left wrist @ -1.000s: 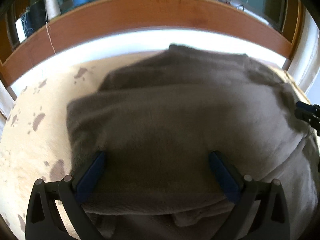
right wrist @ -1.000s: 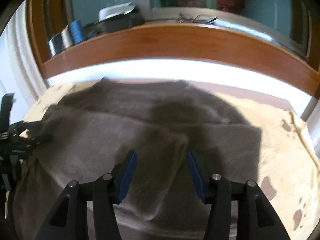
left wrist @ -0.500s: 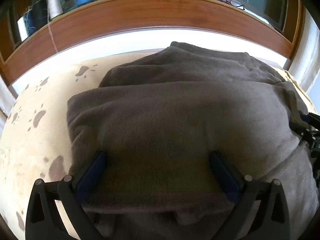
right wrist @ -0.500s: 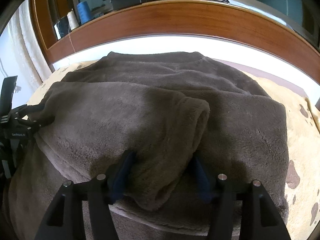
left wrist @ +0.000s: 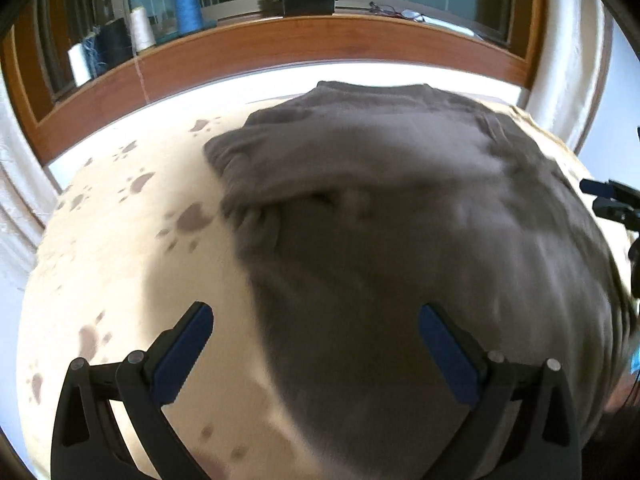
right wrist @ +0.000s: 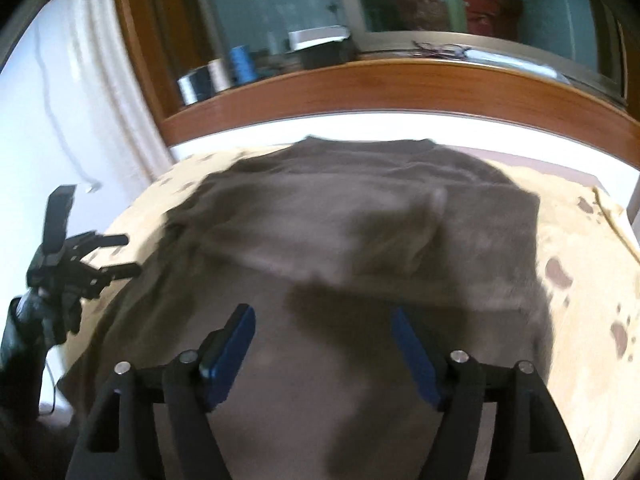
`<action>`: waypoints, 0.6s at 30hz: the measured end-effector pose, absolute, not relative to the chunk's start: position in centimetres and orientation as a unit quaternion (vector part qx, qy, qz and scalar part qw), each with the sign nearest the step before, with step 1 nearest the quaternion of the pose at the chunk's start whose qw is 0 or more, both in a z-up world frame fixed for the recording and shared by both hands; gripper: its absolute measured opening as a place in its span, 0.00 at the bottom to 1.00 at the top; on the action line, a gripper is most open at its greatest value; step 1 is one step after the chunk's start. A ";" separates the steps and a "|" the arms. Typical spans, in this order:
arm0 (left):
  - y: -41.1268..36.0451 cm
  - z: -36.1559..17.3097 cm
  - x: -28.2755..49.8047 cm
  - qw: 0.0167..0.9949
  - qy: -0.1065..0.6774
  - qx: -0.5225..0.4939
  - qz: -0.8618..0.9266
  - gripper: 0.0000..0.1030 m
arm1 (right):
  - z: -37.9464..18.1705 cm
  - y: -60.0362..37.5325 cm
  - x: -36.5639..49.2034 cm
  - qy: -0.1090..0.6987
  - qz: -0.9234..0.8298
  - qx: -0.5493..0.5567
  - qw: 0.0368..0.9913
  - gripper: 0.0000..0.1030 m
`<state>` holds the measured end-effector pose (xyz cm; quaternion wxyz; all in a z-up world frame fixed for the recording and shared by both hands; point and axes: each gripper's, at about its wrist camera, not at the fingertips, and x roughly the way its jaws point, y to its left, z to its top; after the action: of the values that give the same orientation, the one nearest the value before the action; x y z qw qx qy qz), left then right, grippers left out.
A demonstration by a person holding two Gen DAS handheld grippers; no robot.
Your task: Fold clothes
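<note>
Both claws gape empty: left gripper (left wrist: pixel 316 330) and right gripper (right wrist: pixel 322 330) hover above the brown fleece garment (left wrist: pixel 400 220), folded on a cream paw-print blanket (left wrist: pixel 120 248). Beyond runs a wooden sill (left wrist: pixel 240 46) holding thread spools (left wrist: pixel 186 8). Bare blanket lies leftward.

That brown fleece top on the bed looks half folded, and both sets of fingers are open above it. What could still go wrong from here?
The folded sleeve lies loose and bunched on the brown fleece top, so it may slip open when the next fold is lifted.

Both the left gripper and the right gripper are open with nothing held; a fresh pinch in the thick pile might catch only one layer.

The paw-print blanket beneath is soft and could be grabbed too.
</note>
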<state>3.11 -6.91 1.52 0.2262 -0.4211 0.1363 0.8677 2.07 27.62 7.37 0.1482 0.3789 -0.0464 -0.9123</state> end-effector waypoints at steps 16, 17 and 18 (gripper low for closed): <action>-12.4 2.1 19.5 0.332 0.258 -0.365 0.831 1.00 | 4.3 21.0 9.4 0.004 -0.903 0.386 0.191 0.74; -12.5 2.1 20.2 0.338 0.267 -0.358 0.828 1.00 | 4.2 21.1 9.3 0.000 -0.903 0.386 0.188 0.74; -12.6 2.0 21.0 0.344 0.275 -0.354 0.825 1.00 | 4.2 21.2 9.2 -0.004 -0.904 0.386 0.184 0.74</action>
<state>20.97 -12.61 2.03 0.3441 -0.3538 0.2751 0.8251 9.22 21.17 4.16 0.1839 0.3865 -0.0037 -0.9038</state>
